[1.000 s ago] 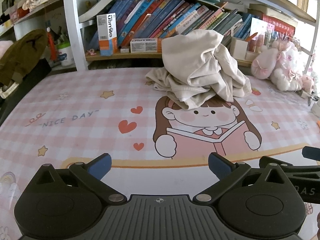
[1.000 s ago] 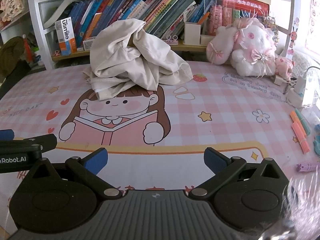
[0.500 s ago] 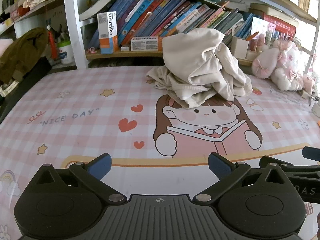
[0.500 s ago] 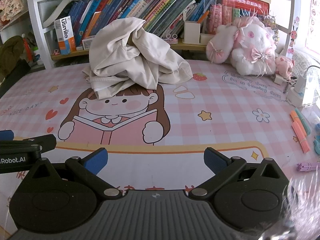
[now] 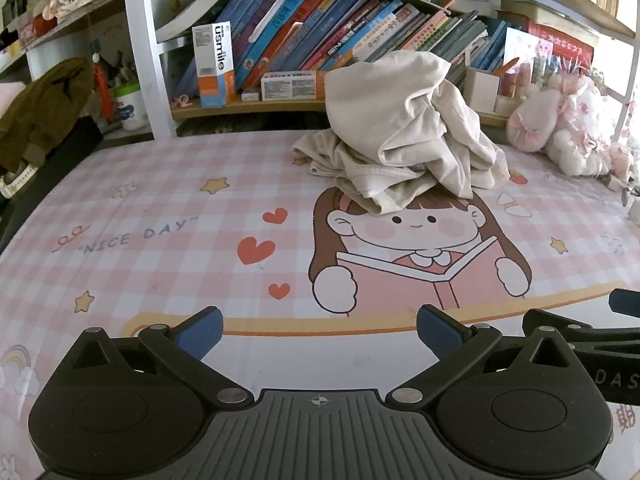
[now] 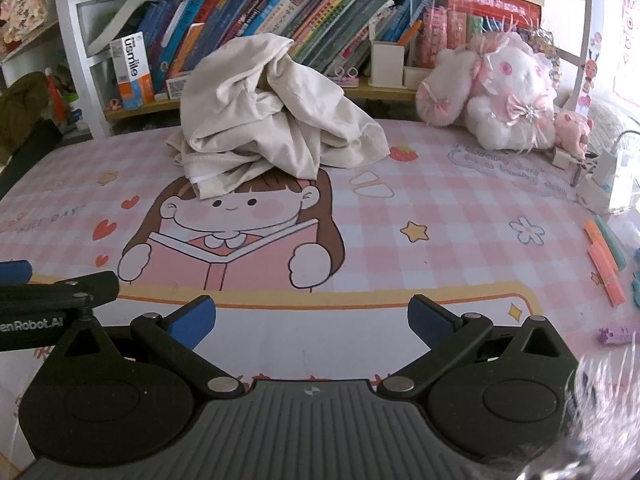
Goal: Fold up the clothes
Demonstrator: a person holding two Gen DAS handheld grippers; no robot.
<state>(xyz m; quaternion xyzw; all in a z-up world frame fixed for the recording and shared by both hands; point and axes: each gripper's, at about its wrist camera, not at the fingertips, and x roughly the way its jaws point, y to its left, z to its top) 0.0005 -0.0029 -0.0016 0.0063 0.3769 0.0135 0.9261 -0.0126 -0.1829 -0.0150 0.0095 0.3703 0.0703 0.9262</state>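
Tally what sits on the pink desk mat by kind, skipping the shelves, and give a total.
Crumpled cream garment: 1
Plush toys, the white-and-pink bunny and the small pink plush: 2
Highlighter pens: 3
Total: 6
Other small items at the right edge are too cut off to count.

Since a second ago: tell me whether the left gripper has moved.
Yes, slightly: the left gripper has eased forward; the cream garment pile and the bookshelf sit slightly larger in its view.

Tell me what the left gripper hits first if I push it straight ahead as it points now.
Probably the crumpled beige garment. The left gripper is open, with only bare desk mat before it, though depth is hard to judge.
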